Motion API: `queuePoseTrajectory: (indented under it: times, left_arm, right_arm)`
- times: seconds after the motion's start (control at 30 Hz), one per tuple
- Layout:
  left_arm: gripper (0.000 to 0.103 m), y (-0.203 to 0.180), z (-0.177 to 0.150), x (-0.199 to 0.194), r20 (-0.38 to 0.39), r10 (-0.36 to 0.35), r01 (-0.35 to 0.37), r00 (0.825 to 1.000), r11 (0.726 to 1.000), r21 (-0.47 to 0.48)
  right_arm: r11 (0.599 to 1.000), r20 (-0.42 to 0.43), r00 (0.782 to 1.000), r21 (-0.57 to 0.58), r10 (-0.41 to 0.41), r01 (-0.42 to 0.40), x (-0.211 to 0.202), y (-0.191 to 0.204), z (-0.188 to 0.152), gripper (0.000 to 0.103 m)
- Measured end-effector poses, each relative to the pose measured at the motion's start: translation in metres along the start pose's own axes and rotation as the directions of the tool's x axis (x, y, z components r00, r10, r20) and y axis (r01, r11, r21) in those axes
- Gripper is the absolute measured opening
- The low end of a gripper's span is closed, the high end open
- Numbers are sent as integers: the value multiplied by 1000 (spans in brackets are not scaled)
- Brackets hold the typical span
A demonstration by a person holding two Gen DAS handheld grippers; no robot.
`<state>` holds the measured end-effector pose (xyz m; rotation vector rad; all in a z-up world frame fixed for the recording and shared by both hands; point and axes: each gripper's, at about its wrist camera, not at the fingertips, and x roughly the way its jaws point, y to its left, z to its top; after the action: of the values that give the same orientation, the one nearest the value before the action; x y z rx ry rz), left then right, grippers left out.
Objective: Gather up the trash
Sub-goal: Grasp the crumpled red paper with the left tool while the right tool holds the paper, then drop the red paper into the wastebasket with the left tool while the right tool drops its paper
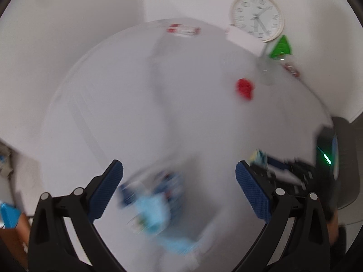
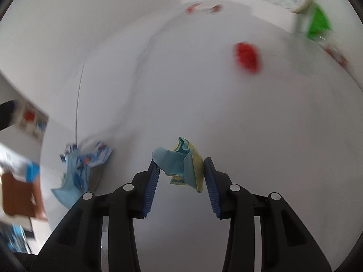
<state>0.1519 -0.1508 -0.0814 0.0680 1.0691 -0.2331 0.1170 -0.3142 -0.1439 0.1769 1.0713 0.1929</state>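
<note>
A crumpled wrapper (image 2: 181, 165), light blue w/ a yellow side and a bit of teal in the folds, is seen between the blue ribbed pads of the right gripper (image 2: 181, 170). The left pad (image 2: 152, 181) is touched by the blue edge, and the yellow side sits right against the other pad, so it looks pinched, tho only lightly. It's held just above the white table (image 2: 204, 104).

A second piece of trash, a blue printed wrapper (image 2: 81, 167) w/ white and red marks, is seen lying to the left of that gripper near the table's edge. In the left wrist view the same kind of thing, a pale blue blurry wrapper (image 1: 152, 210), is found low between the fingers of the left gripper (image 1: 179, 181), whose jaws are spread wide w/ nothing touching the pads. Too smeared to tell if it's on the table or not.

Farther back a red scrap (image 2: 247, 55) is spotted in the middle of the table, nothing blocking it. Beyond it a green package (image 2: 317, 21), a round white clock (image 1: 257, 15) leaning by the wall, and a red-and-white packet (image 1: 183, 30) at the far edge are made out. A brown cardboard box (image 2: 20, 197) is seen off the table's left side. Most of it's motion-blurred tbh.
</note>
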Motion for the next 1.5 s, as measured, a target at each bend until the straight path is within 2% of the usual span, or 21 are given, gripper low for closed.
queuePoseTrajectory:
  times: [0.1, 0.2, 0.4, 0.53, 0.63, 0.73, 0.8, 0.83, 0.93, 1.13, 1.3, 1.37, 1.5]
  left_arm:
    - [95, -45, 39, 41, -7, -71, 71, 997, 997, 12]
    - [95, -88, 78, 92, -9, -73, 73, 997, 997, 26]
    - [95, -144, 130, 197, -89, -35, 34, 995, 999, -16]
    - [92, -162, 143, 240, -113, 20, -21, 993, 1000, -4]
    - [80, -168, 147, 260, -125, 43, -44, 991, 999, -1]
    - [56, -167, 148, 270, -145, 35, -36, 989, 999, -9]
    - [37, -169, 145, 267, -121, 46, -45, 992, 999, 4]
    - [35, -169, 144, 266, -126, 34, -33, 991, 999, 10]
    - [34, -164, 140, 249, -112, 14, -13, 994, 1000, 8]
    - [34, -126, 117, 167, -50, -3, 4, 999, 1000, 8]
    - [34, -57, 60, 70, 12, 3, -2, 1000, 999, -50]
    - [34, -23, 39, 39, 34, 33, -31, 999, 997, -67]
    - [35, 55, -27, -25, 50, 135, -129, 990, 985, -117]
  right_arm:
    - [997, 40, 999, 70, -18, 15, -28, -39, -1, 41]
    - [991, 63, 997, 128, -42, 33, -47, -74, 1, 41]
    - [975, 98, 993, 220, -66, 43, -57, -133, 4, 41]
    - [965, 109, 992, 261, -61, 30, -57, -160, 0, 42]
    - [962, 109, 992, 271, -56, 25, -53, -170, 1, 42]
    - [959, 110, 993, 281, -53, 20, -50, -173, 0, 42]
    - [958, 111, 992, 285, -53, 20, -49, -173, 0, 42]
    - [959, 112, 992, 283, -54, 20, -48, -172, 1, 42]
    - [963, 114, 992, 270, -55, 23, -51, -165, 0, 42]
    - [982, 128, 991, 187, -35, 11, -59, -123, 5, 42]
    - [997, 146, 989, 62, 34, -43, -71, -53, 10, 43]
    - [997, 143, 987, 4, 77, -78, -74, -17, 6, 43]
    - [981, 116, 977, -91, 180, -170, -75, 53, -6, 43]
